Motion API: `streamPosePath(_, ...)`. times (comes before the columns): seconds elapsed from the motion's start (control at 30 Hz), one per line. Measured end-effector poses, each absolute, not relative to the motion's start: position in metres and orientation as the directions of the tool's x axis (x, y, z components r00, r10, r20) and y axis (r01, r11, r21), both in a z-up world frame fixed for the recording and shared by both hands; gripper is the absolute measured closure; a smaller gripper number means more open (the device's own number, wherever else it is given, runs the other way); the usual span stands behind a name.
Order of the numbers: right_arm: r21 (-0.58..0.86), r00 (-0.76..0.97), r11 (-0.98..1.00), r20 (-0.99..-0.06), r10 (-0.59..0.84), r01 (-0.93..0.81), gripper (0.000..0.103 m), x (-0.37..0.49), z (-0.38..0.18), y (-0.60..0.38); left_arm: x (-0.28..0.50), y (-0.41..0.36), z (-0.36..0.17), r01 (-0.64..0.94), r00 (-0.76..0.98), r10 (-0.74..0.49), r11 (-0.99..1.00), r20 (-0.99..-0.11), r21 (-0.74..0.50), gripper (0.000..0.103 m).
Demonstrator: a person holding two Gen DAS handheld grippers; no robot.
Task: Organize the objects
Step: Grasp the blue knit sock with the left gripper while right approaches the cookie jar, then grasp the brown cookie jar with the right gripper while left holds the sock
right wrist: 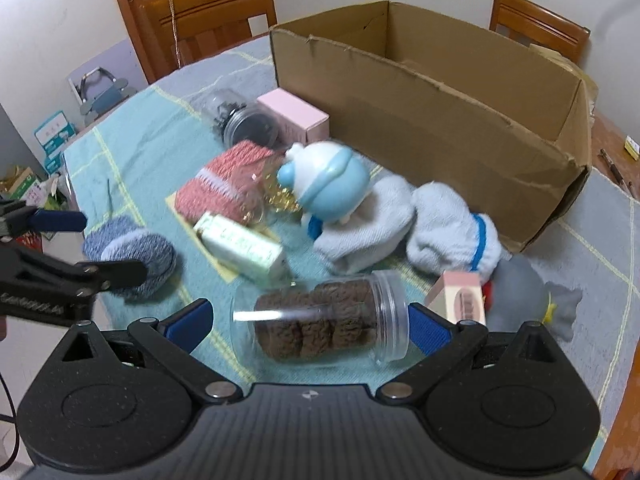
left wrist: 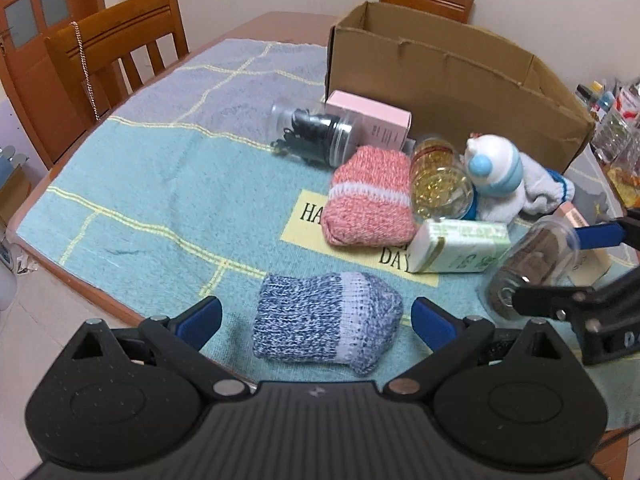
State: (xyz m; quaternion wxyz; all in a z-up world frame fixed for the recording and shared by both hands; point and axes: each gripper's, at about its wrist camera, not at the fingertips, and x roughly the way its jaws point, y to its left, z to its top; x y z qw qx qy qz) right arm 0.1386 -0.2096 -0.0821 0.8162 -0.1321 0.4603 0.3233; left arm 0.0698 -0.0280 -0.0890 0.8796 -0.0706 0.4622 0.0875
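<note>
The left gripper (left wrist: pixel 316 316) is held with its fingers (left wrist: pixel 202 316) spread wide on either side of a blue knitted sock roll (left wrist: pixel 326 322), which lies on the teal cloth (left wrist: pixel 160 184) near the front edge of the counter (left wrist: pixel 280 20); no contact between pads and wool is seen. The right gripper (right wrist: pixel 308 324) is likewise held apart, its fingers (right wrist: pixel 426 328) flanking a clear jar of brown cookies (right wrist: pixel 324 320) that lies on its side, lid to the right. The right pad appears to sit just beside the lid, though touching cannot be confirmed through the blur.

Farther in, toward the middle of the counter, a pink knitted sock roll (left wrist: pixel 370 200) is seen resting on a yellow printed patch. Against its right side a jar of gold beads (left wrist: pixel 440 184) is tipped over, and a white-and-green carton (left wrist: pixel 460 250) lies just in front of that jar. A blue-and-white figurine (right wrist: pixel 324 180) rests on a pair of white socks (right wrist: pixel 408 224). A jar of black hair ties (left wrist: pixel 316 132) and a small pink box (left wrist: pixel 372 120) are placed beside the near wall of an open cardboard box (right wrist: pixel 440 92), which occupies the far right corner. A grey soft toy (right wrist: pixel 532 296) and a small pink carton (right wrist: pixel 460 298) are found at the right edge, just beyond the right gripper.
</note>
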Motion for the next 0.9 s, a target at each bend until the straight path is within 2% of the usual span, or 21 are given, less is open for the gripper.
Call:
streamPosePath(0.23, 0.042, 0.379, 0.759, -0.848, 0.371, -0.65, 0.0, 0.132, -0.089, -0.209, 0.08, -0.03, -0.101, -0.183, 0.539, 0.07, 0.983, -0.839, -0.035, 0.006)
streamPosePath(0.33, 0.015, 0.388, 0.753, -0.851, 0.355, -0.657, 0.0, 0.13, -0.092, -0.207, 0.08, -0.034, -0.104, -0.16, 0.532, 0.044, 0.986, -0.846, -0.049, 0.014)
streamPosePath(0.6, -0.028, 0.407, 0.742, -0.85, 0.335, -0.67, 0.0, 0.13, -0.098, -0.199, 0.082, -0.033, -0.111, -0.178, 0.541, 0.055, 0.983, -0.839, -0.051, 0.014)
streamPosePath(0.9, -0.057, 0.427, 0.748, -0.849, 0.312, -0.661, 0.0, 0.135, -0.102, -0.192, 0.082, -0.036, -0.111, -0.164, 0.549, 0.07, 0.986, -0.833, -0.025, 0.02)
